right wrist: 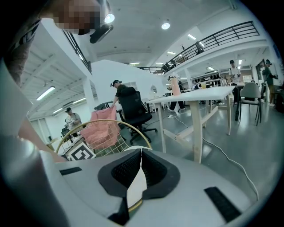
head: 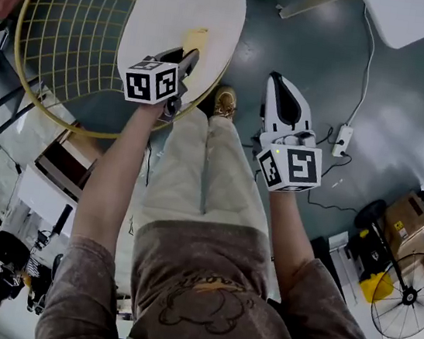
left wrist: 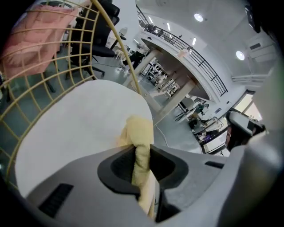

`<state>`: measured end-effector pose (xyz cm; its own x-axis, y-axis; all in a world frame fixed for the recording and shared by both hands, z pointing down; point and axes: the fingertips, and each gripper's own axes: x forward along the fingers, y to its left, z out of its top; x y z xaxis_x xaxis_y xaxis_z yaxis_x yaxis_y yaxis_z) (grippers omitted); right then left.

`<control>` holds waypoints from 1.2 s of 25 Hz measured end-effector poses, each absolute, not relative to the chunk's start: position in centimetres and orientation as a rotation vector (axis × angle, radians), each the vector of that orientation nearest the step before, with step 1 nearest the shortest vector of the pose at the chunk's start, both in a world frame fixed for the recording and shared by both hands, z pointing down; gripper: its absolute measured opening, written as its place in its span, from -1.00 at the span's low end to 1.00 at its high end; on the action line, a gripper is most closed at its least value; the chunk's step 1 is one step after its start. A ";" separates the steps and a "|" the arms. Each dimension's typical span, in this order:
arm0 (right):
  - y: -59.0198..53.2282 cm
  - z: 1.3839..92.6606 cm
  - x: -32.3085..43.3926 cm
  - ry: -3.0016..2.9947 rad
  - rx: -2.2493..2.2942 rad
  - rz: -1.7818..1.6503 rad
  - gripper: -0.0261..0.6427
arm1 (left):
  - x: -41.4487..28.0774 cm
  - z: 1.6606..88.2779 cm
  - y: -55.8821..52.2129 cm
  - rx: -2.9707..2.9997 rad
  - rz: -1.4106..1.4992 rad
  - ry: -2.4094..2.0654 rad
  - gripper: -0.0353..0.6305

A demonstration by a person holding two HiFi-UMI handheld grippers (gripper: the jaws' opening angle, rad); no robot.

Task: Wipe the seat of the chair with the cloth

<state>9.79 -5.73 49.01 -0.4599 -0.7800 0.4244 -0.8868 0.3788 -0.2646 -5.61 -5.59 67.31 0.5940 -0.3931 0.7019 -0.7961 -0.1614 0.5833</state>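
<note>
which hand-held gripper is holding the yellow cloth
The left hand-held gripper, shut on the crumpled yellow cloth at the white chair seat; the right hand-held gripper is shut on nothing.

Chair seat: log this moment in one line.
left claw: shut on cloth | cloth: yellow, at white seat | right claw: shut, empty, off seat, to its right

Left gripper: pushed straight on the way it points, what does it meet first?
The left gripper would likely meet the white seat first, just beyond the yellow cloth its fingers pinch; depth is unclear.
</note>
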 end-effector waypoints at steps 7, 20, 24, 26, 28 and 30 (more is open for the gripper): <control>-5.7 48.7 7.3 -2.437 1.438 0.670 -0.84 | -15.4 65.9 -5.9 1.726 0.543 -1.134 -0.66; -6.9 48.6 3.6 -2.476 1.336 0.686 -0.84 | -26.4 63.8 -6.9 1.631 0.648 -1.352 -0.66; -6.7 48.9 2.9 -2.474 1.327 0.683 -0.84 | -27.0 65.1 -5.5 1.610 0.681 -1.353 -0.66; -7.3 49.1 3.2 -2.469 1.327 0.685 -0.84 | -26.7 65.6 -5.6 1.601 0.702 -1.345 -0.66; -7.5 49.3 3.3 -2.463 1.329 0.687 -0.84 | -26.4 66.4 -5.4 1.602 0.731 -1.324 -0.66; -7.2 49.4 3.1 -2.459 1.331 0.684 -0.84 | -26.2 67.2 -4.7 1.605 0.755 -1.299 -0.66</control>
<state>3.13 -7.24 49.42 -0.5451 -0.7147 0.4383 -0.8384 0.4685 -0.2787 -26.23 -4.72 67.19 0.2588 -0.4066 0.8762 -0.9626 -0.0335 0.2687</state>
